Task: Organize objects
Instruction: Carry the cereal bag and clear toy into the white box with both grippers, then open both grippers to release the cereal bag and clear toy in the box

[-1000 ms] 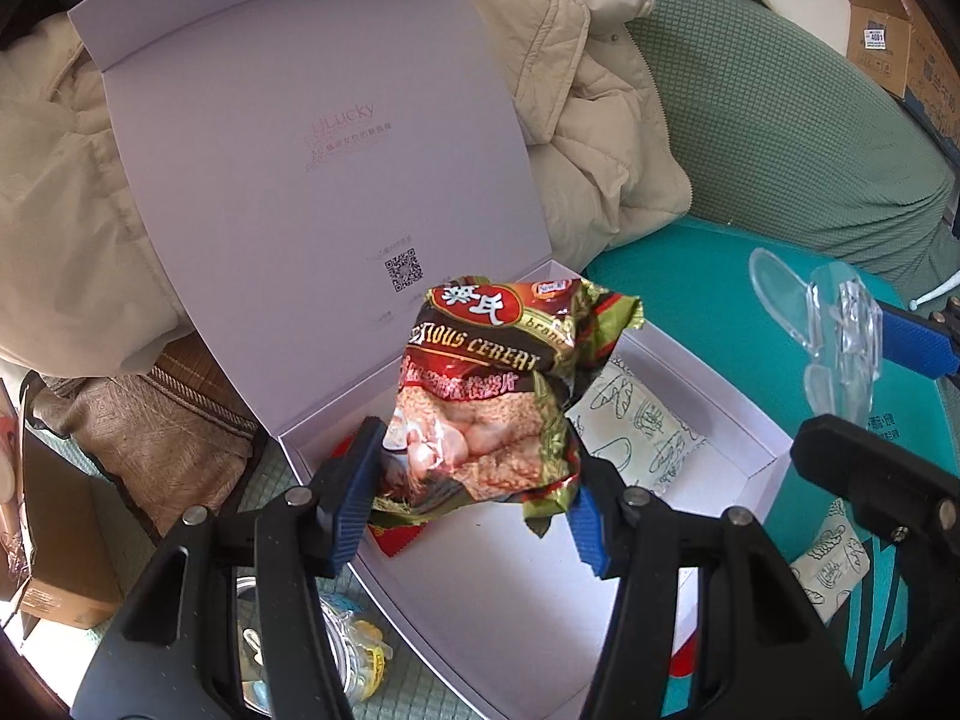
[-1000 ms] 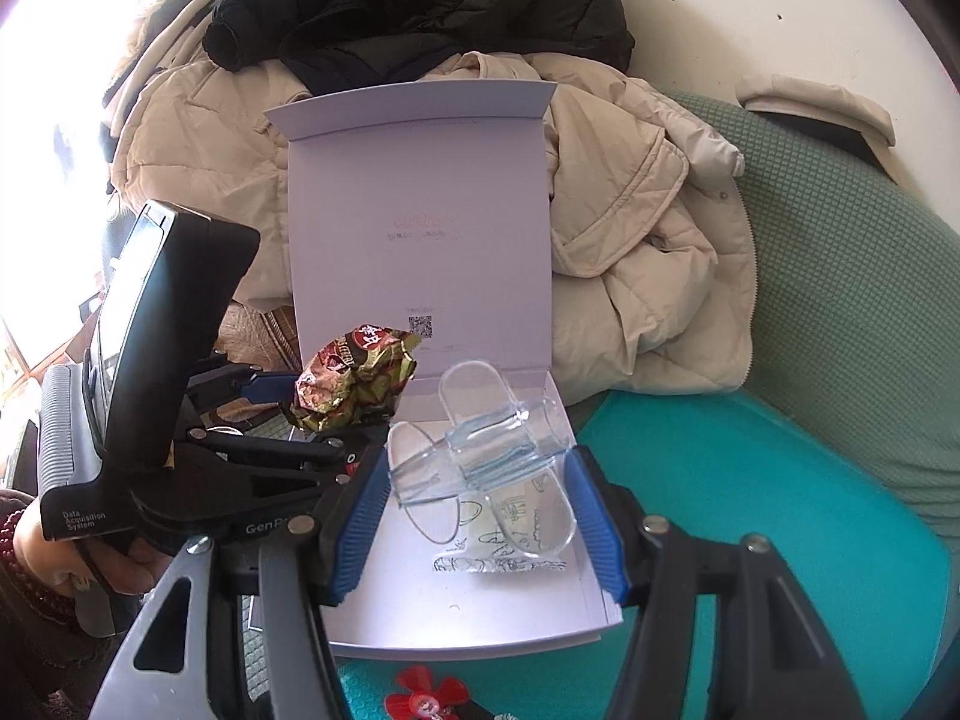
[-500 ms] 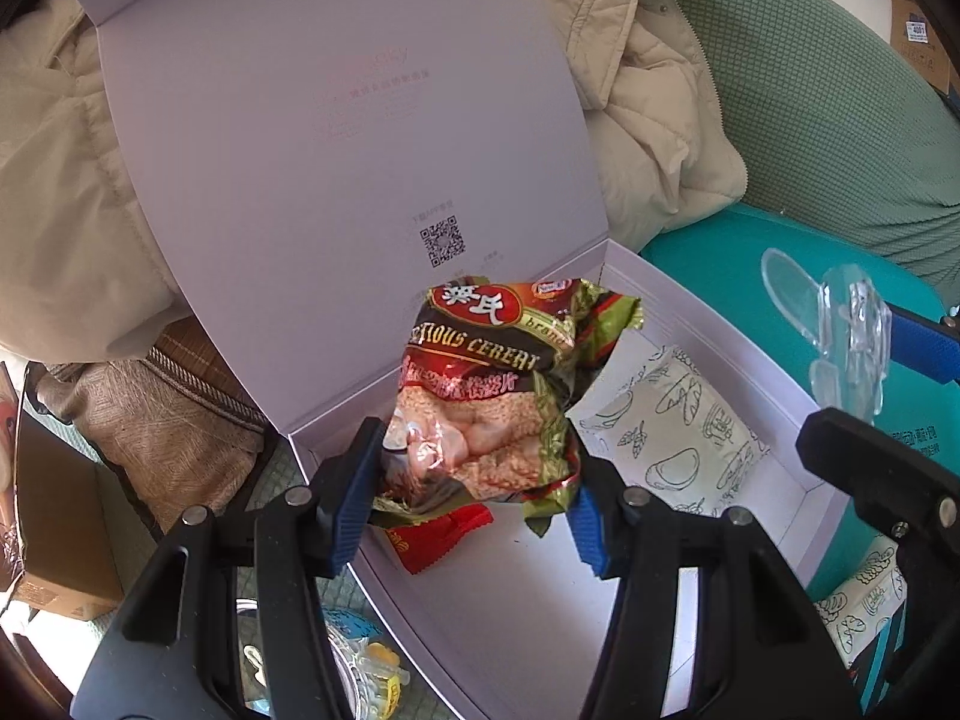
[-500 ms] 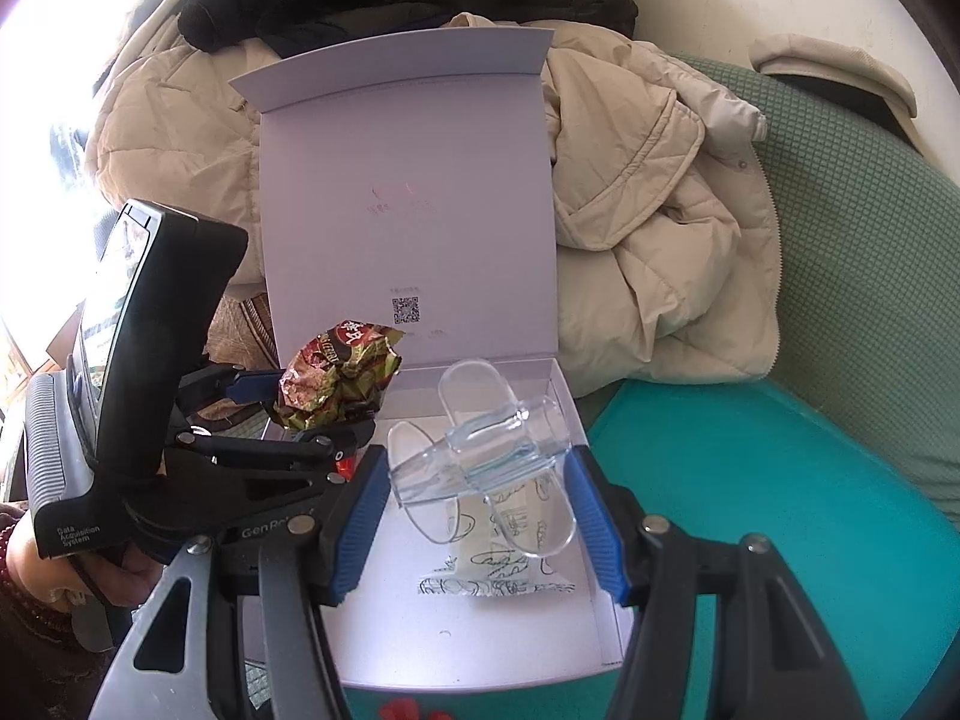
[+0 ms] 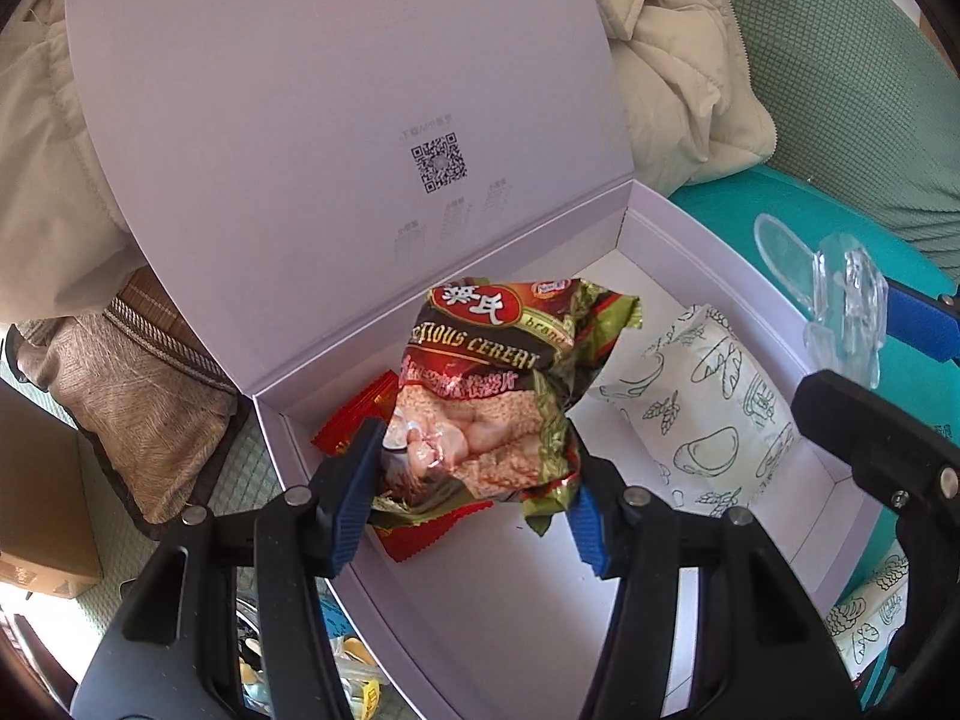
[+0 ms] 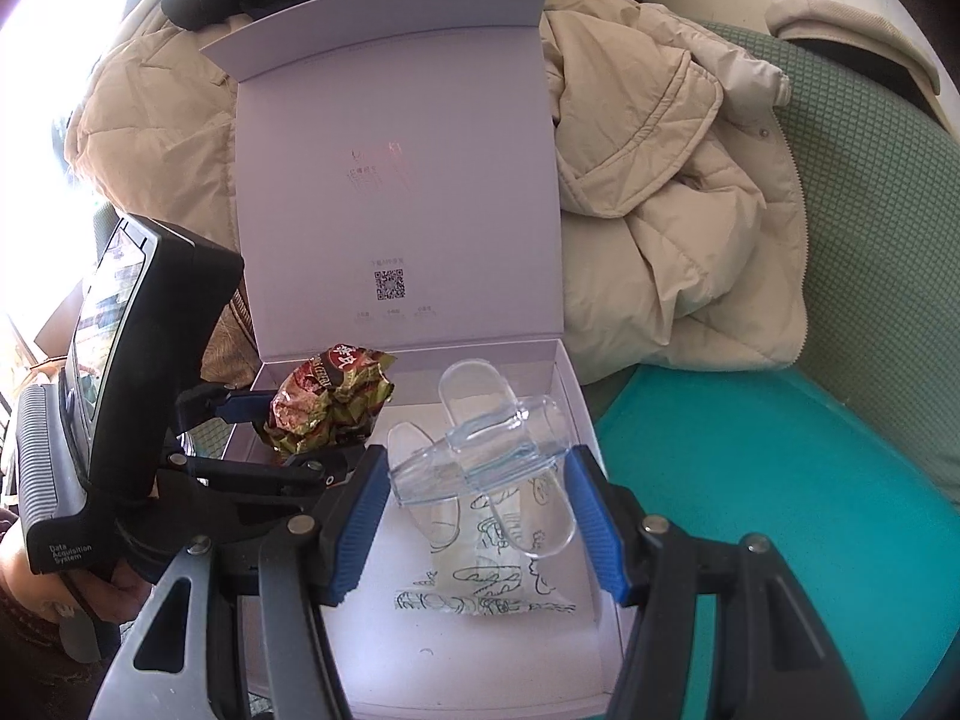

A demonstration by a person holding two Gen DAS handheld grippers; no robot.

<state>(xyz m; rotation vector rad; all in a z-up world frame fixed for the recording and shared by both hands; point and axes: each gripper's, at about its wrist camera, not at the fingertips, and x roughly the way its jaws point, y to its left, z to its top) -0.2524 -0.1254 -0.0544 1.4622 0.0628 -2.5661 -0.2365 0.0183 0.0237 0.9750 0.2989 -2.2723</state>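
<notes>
My left gripper is shut on a crumpled cereal packet, red, brown and green, hanging just above the floor of an open pale lilac box. In the right wrist view the same packet hangs over the box's left end. My right gripper is shut on a clear plastic clip, held over the box's middle. From the left wrist view this clip shows at the right, past the box wall. A white sachet with line drawings and a red packet lie inside the box.
The box lid stands upright against beige jackets. A teal surface lies under and right of the box, with a green quilted cushion behind. Another patterned sachet lies outside the box at the right. A person's hand holds the left gripper's handle.
Both grippers have come down toward the box. The cereal packet now hangs low over the red packet inside, and the clear clip sits lower over the white sachet. Both grips are unchanged.
</notes>
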